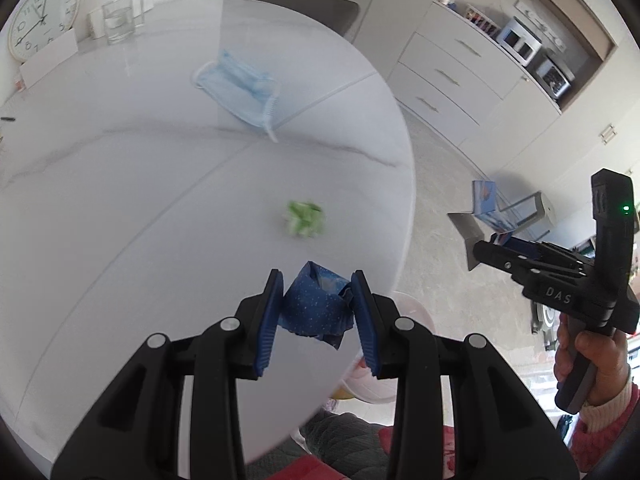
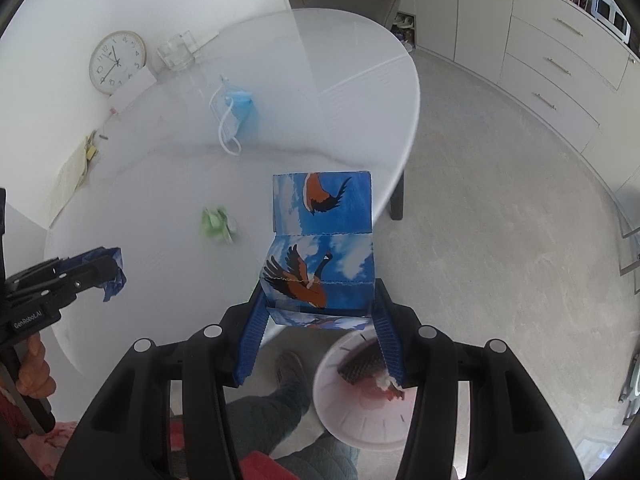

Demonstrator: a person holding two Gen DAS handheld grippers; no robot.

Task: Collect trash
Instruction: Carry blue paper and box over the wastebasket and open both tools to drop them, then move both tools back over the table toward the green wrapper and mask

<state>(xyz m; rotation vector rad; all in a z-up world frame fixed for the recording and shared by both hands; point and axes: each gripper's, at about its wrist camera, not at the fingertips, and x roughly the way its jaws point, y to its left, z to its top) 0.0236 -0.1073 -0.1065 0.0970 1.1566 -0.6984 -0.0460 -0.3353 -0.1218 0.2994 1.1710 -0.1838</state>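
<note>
Two wrist cameras look steeply down over a round white table (image 1: pixel 120 200).

The left view faces across the tabletop from its near edge; the right hangs beside it, past the rim, over a pink bin (image 2: pixel 360 412). Both share the blue face mask (image 1: pixel 240 88), green wad (image 1: pixel 304 220) and wall clock (image 2: pixel 117 62).

The right gripper (image 1: pixel 480 246), seen from the left wrist camera, carries the white letters "DAS" on the side of its black body. In the right wrist view, the left gripper (image 2: pixel 114 270) bears the white marking "GenRobot.AI" along its black body. The round wall clock (image 2: pixel 117 62) leaning at the back of the counter (image 2: pixel 160 184) shows black numerals 1 to 12 around its white face. Nothing else is legible.
</note>
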